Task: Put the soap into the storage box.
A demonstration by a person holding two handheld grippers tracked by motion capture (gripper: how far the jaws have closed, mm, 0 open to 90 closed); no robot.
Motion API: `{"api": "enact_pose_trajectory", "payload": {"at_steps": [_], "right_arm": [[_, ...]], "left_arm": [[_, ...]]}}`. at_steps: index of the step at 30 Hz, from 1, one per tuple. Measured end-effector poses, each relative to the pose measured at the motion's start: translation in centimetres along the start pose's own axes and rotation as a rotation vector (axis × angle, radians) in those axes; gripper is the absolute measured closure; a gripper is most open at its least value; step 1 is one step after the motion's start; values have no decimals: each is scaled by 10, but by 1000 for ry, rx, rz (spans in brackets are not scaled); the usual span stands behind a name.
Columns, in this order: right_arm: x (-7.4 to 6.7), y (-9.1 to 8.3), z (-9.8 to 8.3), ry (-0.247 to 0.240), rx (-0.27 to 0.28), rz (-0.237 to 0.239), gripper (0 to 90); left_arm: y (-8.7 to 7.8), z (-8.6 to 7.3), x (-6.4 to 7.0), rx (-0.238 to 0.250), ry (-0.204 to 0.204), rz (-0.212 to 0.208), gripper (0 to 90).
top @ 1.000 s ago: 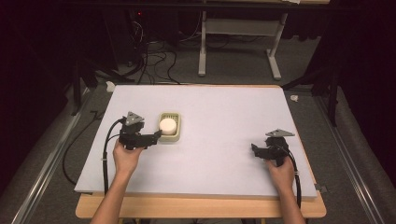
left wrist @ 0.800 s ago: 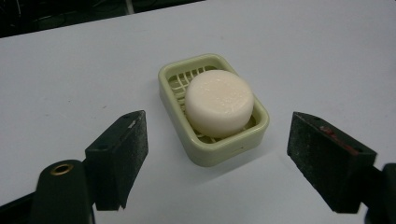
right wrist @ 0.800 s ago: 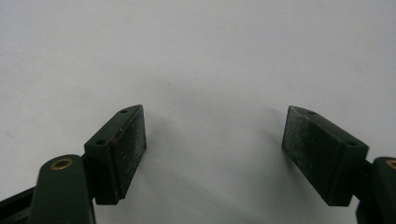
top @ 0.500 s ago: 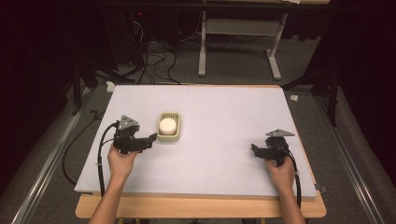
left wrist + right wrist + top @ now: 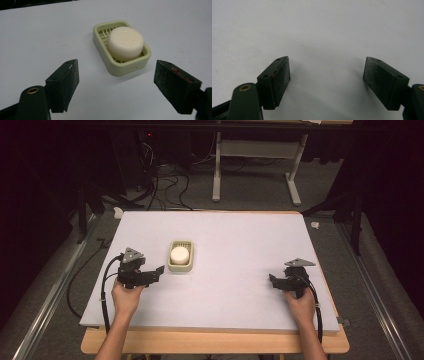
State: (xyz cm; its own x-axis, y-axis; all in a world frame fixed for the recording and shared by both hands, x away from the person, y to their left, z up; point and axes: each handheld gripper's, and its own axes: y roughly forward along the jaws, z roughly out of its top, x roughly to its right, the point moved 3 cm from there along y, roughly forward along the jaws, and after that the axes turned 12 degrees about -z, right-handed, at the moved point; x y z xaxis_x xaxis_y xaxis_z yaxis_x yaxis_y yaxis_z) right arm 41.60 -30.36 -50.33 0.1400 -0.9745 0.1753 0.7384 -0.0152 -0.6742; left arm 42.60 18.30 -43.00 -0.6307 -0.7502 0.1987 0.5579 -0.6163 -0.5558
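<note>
Two grippers rest spread wide and empty on the table (image 5: 240, 240). The left gripper (image 5: 159, 270) faces a soap (image 5: 125, 43) in a green dish (image 5: 125, 68) just ahead, apparently not touching; the right gripper (image 5: 272, 280) sits well apart.

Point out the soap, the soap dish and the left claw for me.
soap (image 5: 125, 43), left gripper view, middle of its top face
soap dish (image 5: 125, 70), left gripper view, near wall
left claw (image 5: 154, 272), high view, midway between its fingertips
</note>
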Motion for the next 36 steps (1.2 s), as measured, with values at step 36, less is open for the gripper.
{"api": "enact_pose_trajectory", "payload": {"at_steps": [36], "right_arm": [[0,0,0,-2,1,-1,222]], "left_arm": [[-1,-26,-20,-19,-52,23,212]]}}
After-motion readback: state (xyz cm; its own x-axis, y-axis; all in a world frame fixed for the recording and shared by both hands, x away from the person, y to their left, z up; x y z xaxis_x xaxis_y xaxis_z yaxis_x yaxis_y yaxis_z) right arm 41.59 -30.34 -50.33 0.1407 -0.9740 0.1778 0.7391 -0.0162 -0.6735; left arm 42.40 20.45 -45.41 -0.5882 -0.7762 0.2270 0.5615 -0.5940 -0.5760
